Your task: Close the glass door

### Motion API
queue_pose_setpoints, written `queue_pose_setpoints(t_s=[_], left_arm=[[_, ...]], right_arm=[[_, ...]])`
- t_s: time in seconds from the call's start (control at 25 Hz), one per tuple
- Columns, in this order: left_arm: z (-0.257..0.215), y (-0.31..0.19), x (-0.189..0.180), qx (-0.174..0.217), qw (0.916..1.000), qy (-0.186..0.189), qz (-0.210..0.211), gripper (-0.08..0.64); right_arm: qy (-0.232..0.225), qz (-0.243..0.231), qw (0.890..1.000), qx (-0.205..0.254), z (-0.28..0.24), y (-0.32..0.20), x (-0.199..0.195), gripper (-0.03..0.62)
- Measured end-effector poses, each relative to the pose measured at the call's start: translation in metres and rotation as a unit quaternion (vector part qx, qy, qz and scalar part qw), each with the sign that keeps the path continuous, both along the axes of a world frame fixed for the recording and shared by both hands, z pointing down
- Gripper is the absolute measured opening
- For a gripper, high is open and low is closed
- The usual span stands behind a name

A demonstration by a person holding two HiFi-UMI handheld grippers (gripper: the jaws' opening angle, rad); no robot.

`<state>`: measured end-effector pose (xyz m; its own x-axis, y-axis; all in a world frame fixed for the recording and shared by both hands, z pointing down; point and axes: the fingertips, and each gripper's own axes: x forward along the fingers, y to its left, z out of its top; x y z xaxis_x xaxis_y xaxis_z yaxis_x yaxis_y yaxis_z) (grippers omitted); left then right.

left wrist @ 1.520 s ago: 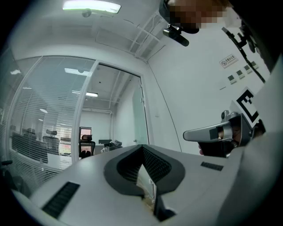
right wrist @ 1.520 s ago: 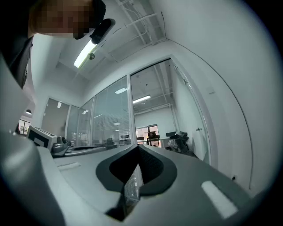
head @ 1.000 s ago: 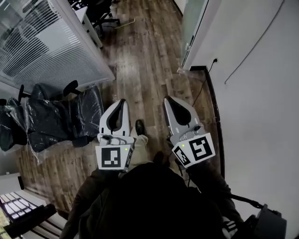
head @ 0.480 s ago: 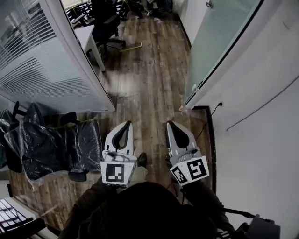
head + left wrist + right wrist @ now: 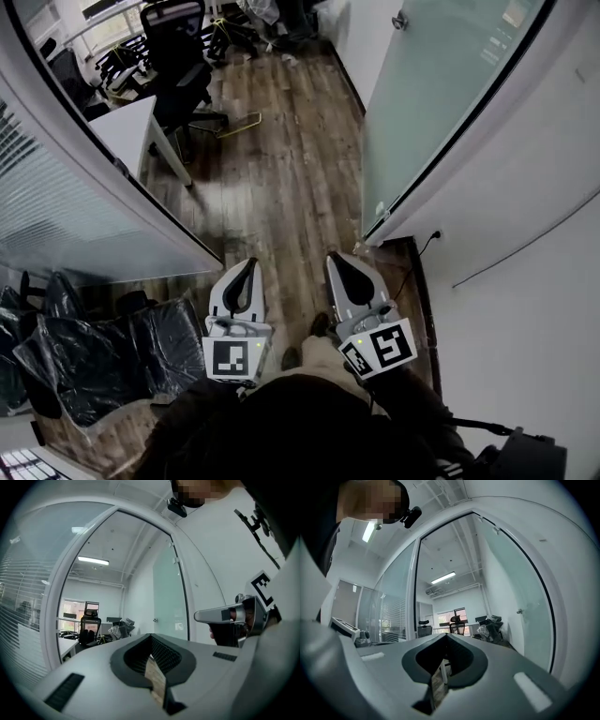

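The frosted glass door (image 5: 441, 94) stands at the upper right of the head view, its leaf swung along the white wall, with a small handle (image 5: 400, 21) near its far edge. It also shows in the left gripper view as a pale green glass door (image 5: 168, 602) and in the right gripper view as a tall pane (image 5: 525, 616). My left gripper (image 5: 248, 264) and right gripper (image 5: 336, 259) are held side by side over the wooden floor, both level, shut and empty. They are well short of the door. The right gripper (image 5: 197, 616) also appears in the left gripper view.
A glass partition with blinds (image 5: 56, 216) runs along the left. Beyond it are a white desk (image 5: 141, 131) and a black office chair (image 5: 178, 47). Plastic-wrapped chairs (image 5: 94, 361) sit at the lower left. A wall socket (image 5: 433, 235) is on the white wall at the right.
I have walked forward along the corridor; the glass door has come nearer and fills more of the upper right. Both grippers stay shut, side by side in front of me.
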<state>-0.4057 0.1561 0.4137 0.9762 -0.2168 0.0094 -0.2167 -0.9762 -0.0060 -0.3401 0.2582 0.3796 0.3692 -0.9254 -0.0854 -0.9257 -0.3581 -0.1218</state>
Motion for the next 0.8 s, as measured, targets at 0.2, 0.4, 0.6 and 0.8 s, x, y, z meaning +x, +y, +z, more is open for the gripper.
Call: queue_pose_setpoints(t_s=[0.2, 0.4, 0.6, 0.8], left_arm=[[0.004, -0.033, 0.092, 0.01, 0.9999, 0.0, 0.014, -0.003], [0.005, -0.065, 0.2, 0.026, 0.9994, -0.008, 0.019, -0.003], [-0.016, -0.1, 0.296, 0.036, 0.9991, 0.0, 0.024, -0.003], [-0.018, -0.15, 0.368, 0.026, 0.9996, 0.012, 0.008, -0.003]], right_arm=[[0.001, 0.019, 1.0, 0.01, 0.008, -0.029, 0.091, 0.002], [0.002, 0.021, 1.0, 0.014, 0.011, -0.061, 0.199, 0.002], [0.003, 0.021, 1.0, 0.018, 0.002, -0.1, 0.295, 0.002], [0.001, 0.016, 1.0, 0.021, 0.001, -0.146, 0.372, 0.002]])
